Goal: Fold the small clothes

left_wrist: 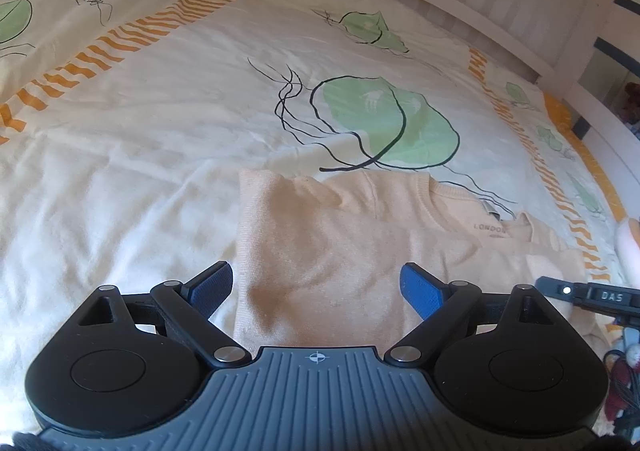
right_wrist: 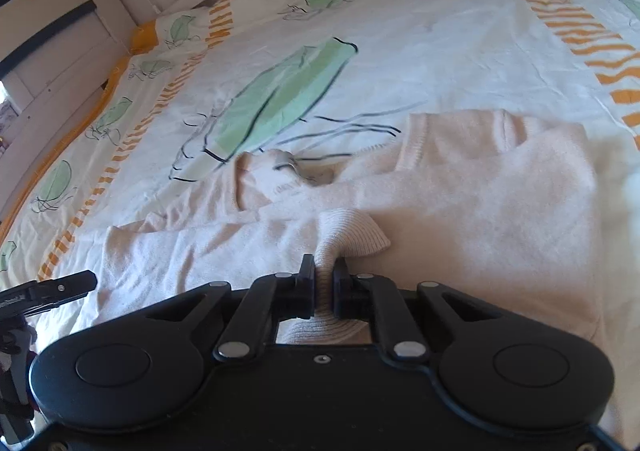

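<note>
One small cream sweater [right_wrist: 460, 211] lies flat on the bedspread [right_wrist: 400, 31], partly folded, its neck and label ahead and to the left of the right gripper [right_wrist: 324, 275]. That gripper's jaws are pressed together on the ribbed cuff [right_wrist: 352, 231] of a sleeve, which bunches up between the pads just in front of it. The left gripper [left_wrist: 318, 287] hangs with its blue pads spread wide and nothing between them, the sweater's folded body directly ahead of and under it. The step in hand looks like folding a sleeve across the body; the next move probably calls for lifting the cuff a little and carrying it over the chest without dragging the layers beneath out of place, with the left gripper free to pin the cloth down. The white bed rail [left_wrist: 500, 11] stands well beyond, and nothing lies in the way.
</note>
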Demonstrator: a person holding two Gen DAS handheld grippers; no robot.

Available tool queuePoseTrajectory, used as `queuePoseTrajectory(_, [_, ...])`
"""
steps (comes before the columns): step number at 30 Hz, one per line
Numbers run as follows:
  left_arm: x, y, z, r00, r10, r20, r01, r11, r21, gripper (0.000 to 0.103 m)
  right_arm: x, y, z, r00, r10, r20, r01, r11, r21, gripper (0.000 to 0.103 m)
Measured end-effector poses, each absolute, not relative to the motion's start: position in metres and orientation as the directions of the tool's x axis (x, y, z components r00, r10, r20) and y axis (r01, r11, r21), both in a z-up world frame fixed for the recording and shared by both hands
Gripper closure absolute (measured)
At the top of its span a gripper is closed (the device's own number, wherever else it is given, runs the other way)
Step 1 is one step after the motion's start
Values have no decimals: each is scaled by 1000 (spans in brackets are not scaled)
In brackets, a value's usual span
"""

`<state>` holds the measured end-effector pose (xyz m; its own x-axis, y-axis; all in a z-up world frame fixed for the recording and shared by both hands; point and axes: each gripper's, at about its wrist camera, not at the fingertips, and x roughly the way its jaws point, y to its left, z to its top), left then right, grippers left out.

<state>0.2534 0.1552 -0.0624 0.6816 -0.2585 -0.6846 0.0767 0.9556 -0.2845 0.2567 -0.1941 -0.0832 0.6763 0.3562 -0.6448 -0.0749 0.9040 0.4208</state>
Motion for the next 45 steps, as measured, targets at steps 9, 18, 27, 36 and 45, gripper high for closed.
queuePoseTrajectory(9, [251, 150, -58, 704, -242, -667, 96, 964, -249, 12, 232, -204, -9, 797, 249, -550, -143, 963, 229, 89])
queuePoseTrajectory(18, [254, 134, -74, 670, -231, -705, 131, 972, -194, 12, 245, -233, -62, 729, 111, -676, -1, 987, 161, 89])
queuePoseTrajectory(27, [256, 135, -92, 623, -150, -768, 118, 988, -97, 10, 238, -252, -81, 693, 103, -714, 4, 989, 146, 72])
queuePoseTrajectory(36, [254, 149, -95, 618, -116, -778, 75, 993, -88, 2, 220, -278, -78, 712, 16, -702, 85, 990, 109, 41])
queuePoseTrajectory(45, [254, 152, -94, 627, -97, -773, 58, 995, -78, 1, 213, -284, -71, 731, -34, -681, 98, 994, 56, 39])
